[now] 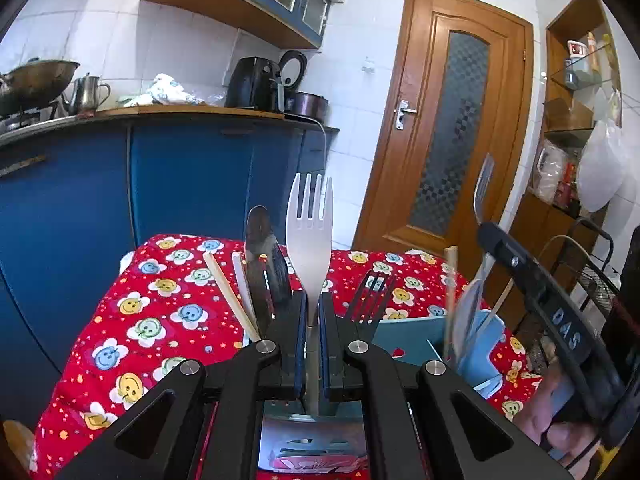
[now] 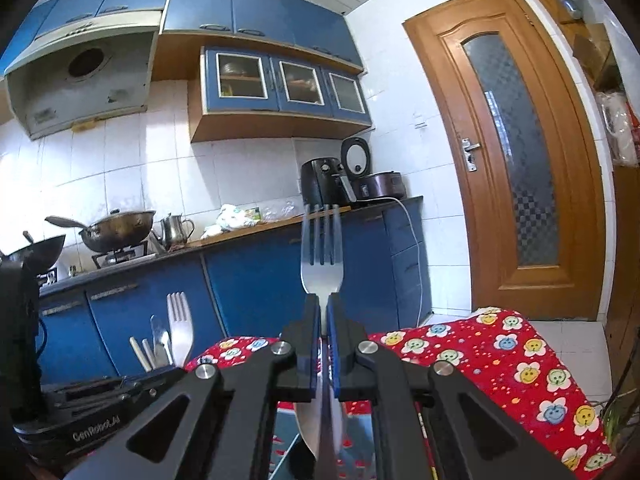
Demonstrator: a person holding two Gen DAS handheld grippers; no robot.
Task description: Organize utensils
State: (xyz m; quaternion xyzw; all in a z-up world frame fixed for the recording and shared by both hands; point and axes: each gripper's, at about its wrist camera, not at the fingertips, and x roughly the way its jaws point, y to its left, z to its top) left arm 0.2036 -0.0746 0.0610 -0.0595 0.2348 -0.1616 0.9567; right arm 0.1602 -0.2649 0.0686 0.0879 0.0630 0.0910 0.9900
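Note:
My left gripper is shut on the neck of a silver fork, tines up, above a blue utensil holder. A spoon, chopsticks and a black fork stand in the holder. My right gripper is shut on a second silver fork, tines up, held above the table; it also shows in the left wrist view. The left gripper's fork shows in the right wrist view.
The table carries a red cloth with smiley flowers. Blue kitchen cabinets with a kettle, pans and an air fryer stand behind. A wooden door is at the right, and a wire rack at the far right.

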